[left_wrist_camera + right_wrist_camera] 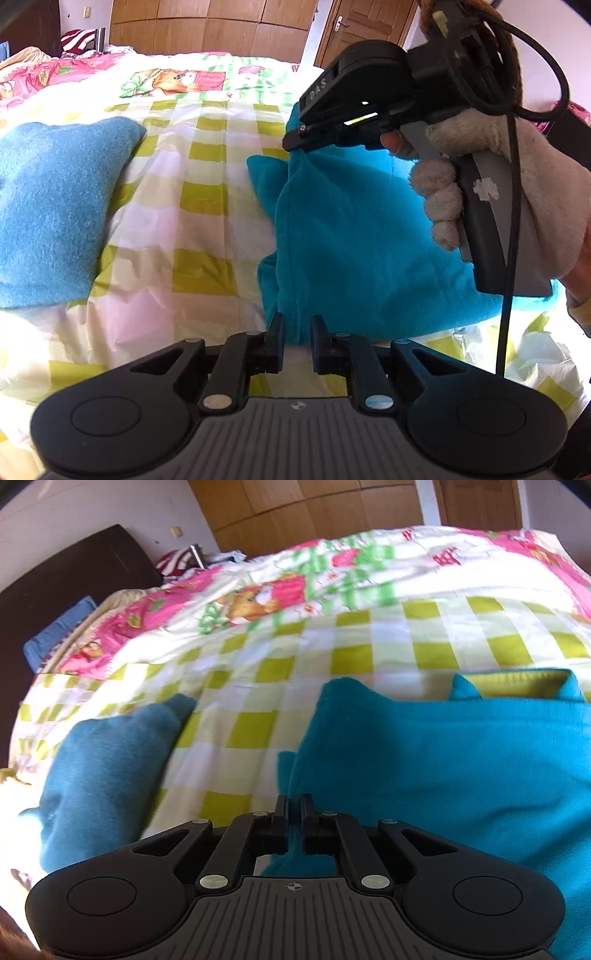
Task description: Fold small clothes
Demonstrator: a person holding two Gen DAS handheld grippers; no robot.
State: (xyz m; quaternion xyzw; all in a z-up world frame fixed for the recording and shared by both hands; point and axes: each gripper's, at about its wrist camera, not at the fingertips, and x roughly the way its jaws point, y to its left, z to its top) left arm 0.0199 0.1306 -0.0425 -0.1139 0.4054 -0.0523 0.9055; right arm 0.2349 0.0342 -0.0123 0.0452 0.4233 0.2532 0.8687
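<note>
- Only the left view shows the right gripper from outside, in a gloved hand, pinching the teal cloth at its far edge.
- The left gripper clamps the near edge.
- In the right view the cloth's gripped edge is mostly hidden behind the jaws.
- Two cloths on the quilt: the teal one and a folded blue cloth, lying apart.

A home bedroom: a bed under a checked cartoon-print quilt (dark headboard behind) faces wooden wardrobe doors and a door.
</note>
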